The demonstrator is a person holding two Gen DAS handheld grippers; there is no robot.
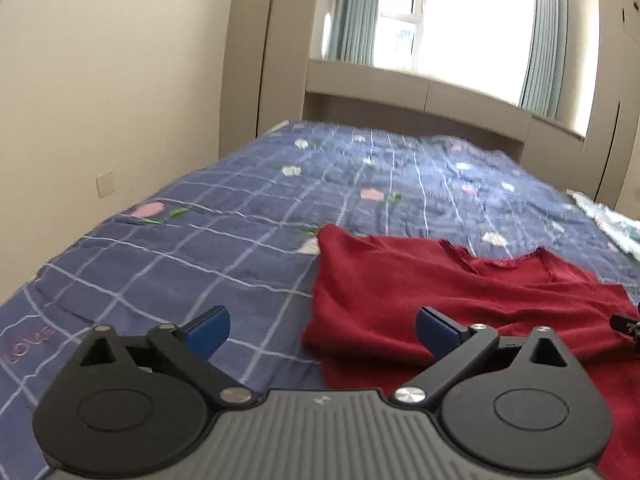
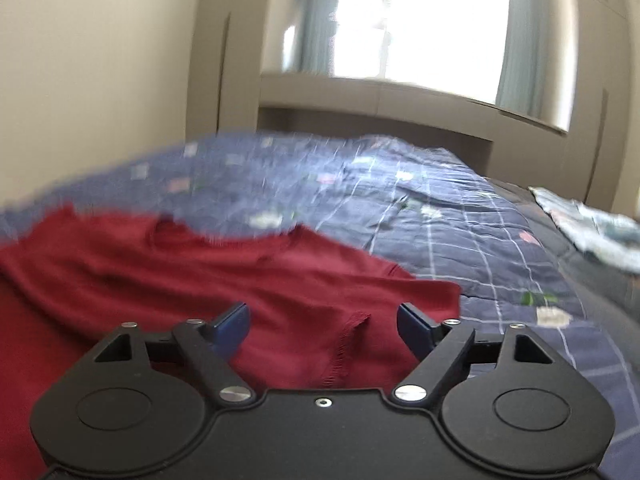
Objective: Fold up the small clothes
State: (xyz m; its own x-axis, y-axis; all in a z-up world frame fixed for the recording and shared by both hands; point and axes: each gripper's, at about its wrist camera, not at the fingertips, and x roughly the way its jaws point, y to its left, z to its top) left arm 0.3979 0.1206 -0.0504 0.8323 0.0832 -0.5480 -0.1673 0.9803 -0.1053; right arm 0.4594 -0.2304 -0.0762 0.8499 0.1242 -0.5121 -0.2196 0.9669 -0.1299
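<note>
Wall: cream, along the bed's left side, with a pale switch plate (image 1: 106,184) low on it.
Bed: covered by a blue checked quilt (image 1: 224,248) with small flower prints; pink stitched lettering sits near its near-left corner.
Left gripper (image 1: 323,330): held over the near edge of the bed, its jaws spread very wide, blue pads well apart. Nothing is between the pads; the left pad hangs above bare quilt, the right pad above the left edge of the garment.
Red garment (image 1: 440,292): a dark red top lying spread on the quilt toward the bed's near-right part, neckline facing the headboard, fabric lightly rumpled. In the right wrist view its hemmed sleeve edge (image 2: 340,344) lies directly ahead of the gripper.
Right gripper (image 2: 323,328): above the red garment, jaws parted a fair way, gripping nothing; the cloth lies below and between the pads, not pinched. This view is blurred.
Headboard: beige panel (image 1: 400,96) at the far end, under a bright window with grey-blue curtains.
Far right edge of bed: a pale patterned cloth (image 2: 592,228), folded or bunched; cannot tell which.
</note>
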